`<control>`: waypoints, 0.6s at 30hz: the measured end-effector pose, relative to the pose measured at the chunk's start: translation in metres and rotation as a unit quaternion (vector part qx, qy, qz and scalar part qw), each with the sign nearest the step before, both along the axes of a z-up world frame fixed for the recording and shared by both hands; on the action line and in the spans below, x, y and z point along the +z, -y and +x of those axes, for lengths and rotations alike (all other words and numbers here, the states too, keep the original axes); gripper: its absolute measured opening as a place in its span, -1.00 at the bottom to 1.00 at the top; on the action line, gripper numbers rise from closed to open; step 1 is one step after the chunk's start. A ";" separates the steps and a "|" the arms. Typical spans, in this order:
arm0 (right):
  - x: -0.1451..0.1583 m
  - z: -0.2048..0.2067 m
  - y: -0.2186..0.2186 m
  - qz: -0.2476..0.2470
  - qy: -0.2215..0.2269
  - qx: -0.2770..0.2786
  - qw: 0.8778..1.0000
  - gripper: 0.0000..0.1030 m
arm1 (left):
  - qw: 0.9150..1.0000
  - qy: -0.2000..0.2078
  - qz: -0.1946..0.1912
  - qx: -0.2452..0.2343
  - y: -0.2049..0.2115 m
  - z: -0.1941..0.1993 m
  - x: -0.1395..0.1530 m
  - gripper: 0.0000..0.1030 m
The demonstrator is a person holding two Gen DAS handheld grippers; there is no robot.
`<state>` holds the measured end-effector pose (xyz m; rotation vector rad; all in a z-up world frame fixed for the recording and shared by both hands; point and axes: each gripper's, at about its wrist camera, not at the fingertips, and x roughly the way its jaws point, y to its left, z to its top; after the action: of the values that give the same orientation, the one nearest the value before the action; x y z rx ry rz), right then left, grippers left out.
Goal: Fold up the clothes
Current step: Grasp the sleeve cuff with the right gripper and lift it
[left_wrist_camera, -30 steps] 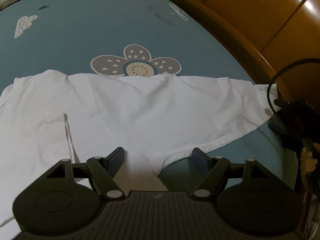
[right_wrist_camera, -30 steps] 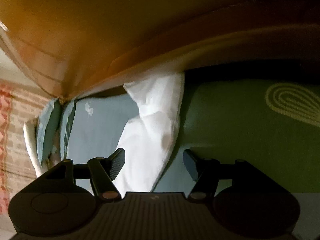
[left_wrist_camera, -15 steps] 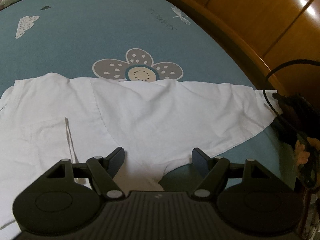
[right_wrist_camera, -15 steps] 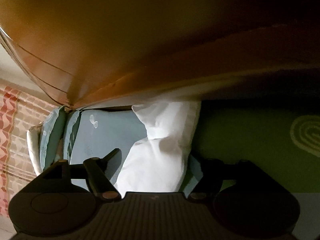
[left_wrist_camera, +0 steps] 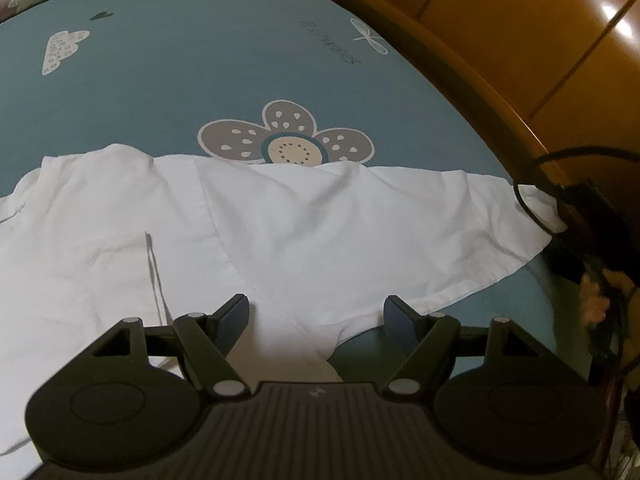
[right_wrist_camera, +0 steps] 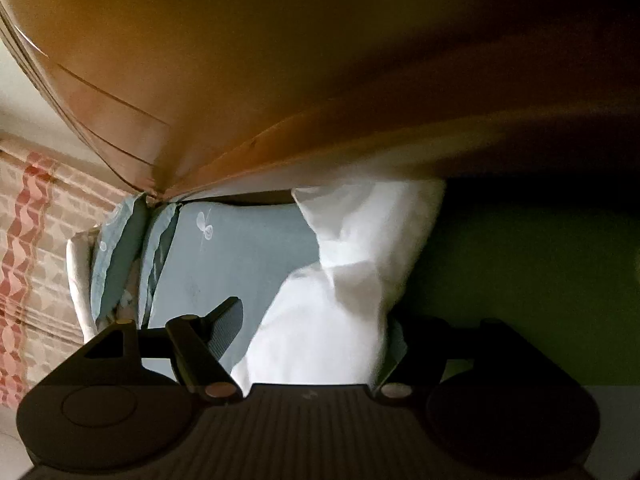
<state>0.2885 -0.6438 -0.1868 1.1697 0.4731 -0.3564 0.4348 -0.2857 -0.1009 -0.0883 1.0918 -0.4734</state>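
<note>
A white shirt [left_wrist_camera: 304, 232] lies spread on the teal bedsheet [left_wrist_camera: 208, 72], one short sleeve [left_wrist_camera: 492, 216] reaching toward the right bed edge. My left gripper [left_wrist_camera: 315, 304] hovers open over the underarm seam, pads clear of the cloth. The dark body of the right gripper [left_wrist_camera: 588, 208] sits at the sleeve's end. In the rolled right wrist view, the sleeve [right_wrist_camera: 360, 272] bunches up between the wide-apart fingers of my right gripper [right_wrist_camera: 316, 316]. Its left finger [right_wrist_camera: 228, 320] stands off the cloth; the right finger is lost in shadow.
A wooden bed frame [left_wrist_camera: 460, 64] and wardrobe panels [left_wrist_camera: 540, 20] border the bed on the right. A black cable [left_wrist_camera: 532, 216] loops over the sleeve end. Pillows [right_wrist_camera: 120, 256] lean at the head of the bed, and a grey flower print [left_wrist_camera: 288, 136] shows beyond the shirt.
The right gripper has closed in on the sleeve end, so the white cloth now fills the space between its fingers. The left gripper has stayed put over the shirt.
</note>
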 end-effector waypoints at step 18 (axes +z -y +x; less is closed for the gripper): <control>0.030 0.032 -0.015 -0.095 -0.106 0.065 0.988 -0.84 | 1.000 0.013 0.015 -0.004 -0.035 -0.019 0.015 0.44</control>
<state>0.3200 -0.6285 -0.1572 0.9140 0.6827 -0.4053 0.4154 -0.2506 -0.0858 -0.0518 1.0734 -0.4644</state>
